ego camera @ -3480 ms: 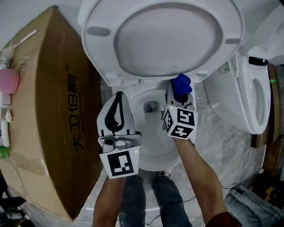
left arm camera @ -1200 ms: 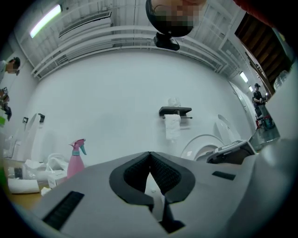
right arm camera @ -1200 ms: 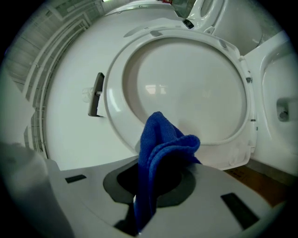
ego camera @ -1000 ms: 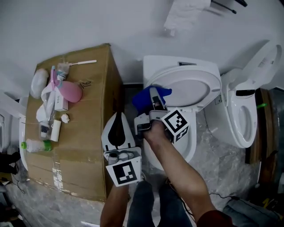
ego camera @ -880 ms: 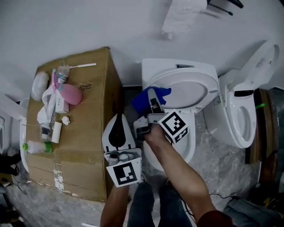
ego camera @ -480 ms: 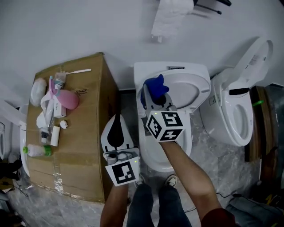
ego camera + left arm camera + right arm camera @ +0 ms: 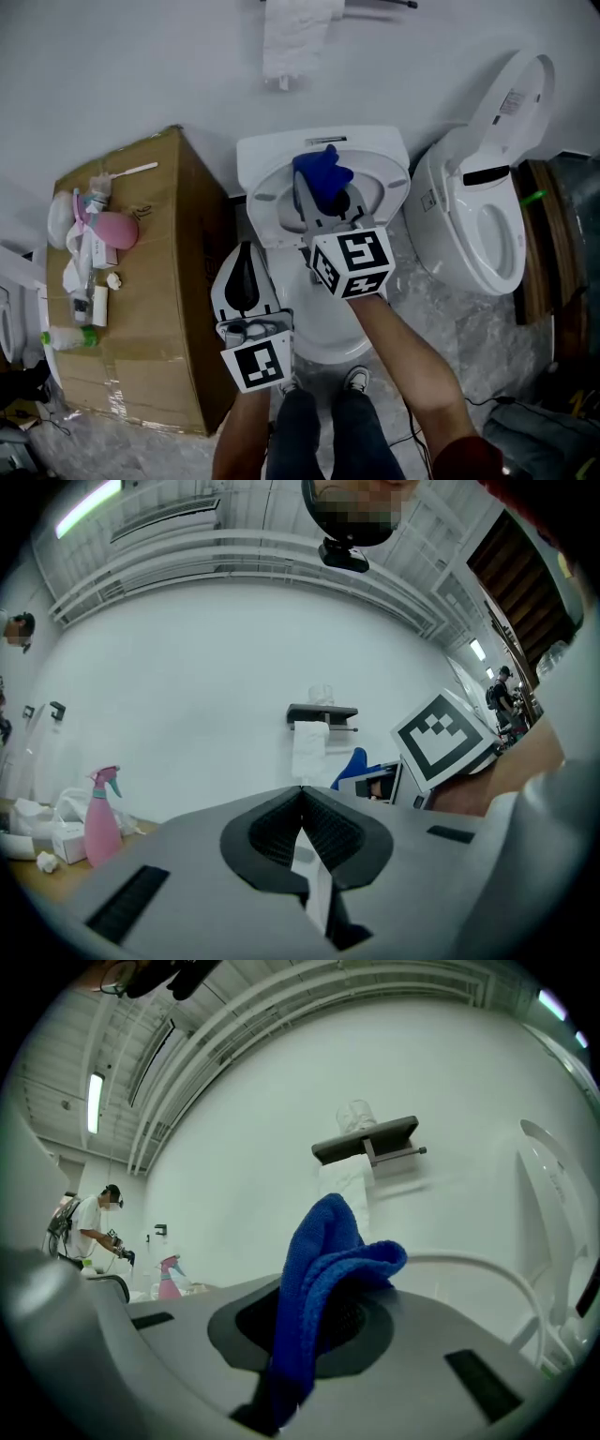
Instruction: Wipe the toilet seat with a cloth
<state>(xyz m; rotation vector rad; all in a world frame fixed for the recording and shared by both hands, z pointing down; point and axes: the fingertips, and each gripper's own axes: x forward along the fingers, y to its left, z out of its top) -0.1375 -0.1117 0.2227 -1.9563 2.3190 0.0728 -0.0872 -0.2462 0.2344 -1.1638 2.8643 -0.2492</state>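
Note:
The blue cloth (image 7: pixel 322 173) is clamped in my right gripper (image 7: pixel 319 195), which is shut on it; the cloth is held against the middle of the toilet's raised white seat and lid (image 7: pixel 380 178). In the right gripper view the cloth (image 7: pixel 323 1269) bunches up out of the jaws of that gripper (image 7: pixel 314 1335), with the seat's rim (image 7: pixel 487 1274) curving behind it. My left gripper (image 7: pixel 244 251) hangs shut and empty to the left of the bowl (image 7: pixel 323 333). The left gripper view shows its jaws (image 7: pixel 302 803) closed on nothing.
A large cardboard box (image 7: pixel 159 309) stands left of the toilet, carrying a pink spray bottle (image 7: pixel 108 230) and small toiletries. A second toilet (image 7: pixel 473 230) with its lid up stands at the right. A toilet paper roll (image 7: pixel 295 37) hangs on the wall above.
My right gripper has carried the blue cloth from the raised seat's left edge to its middle. The head view has pulled back. The left gripper has kept its place.

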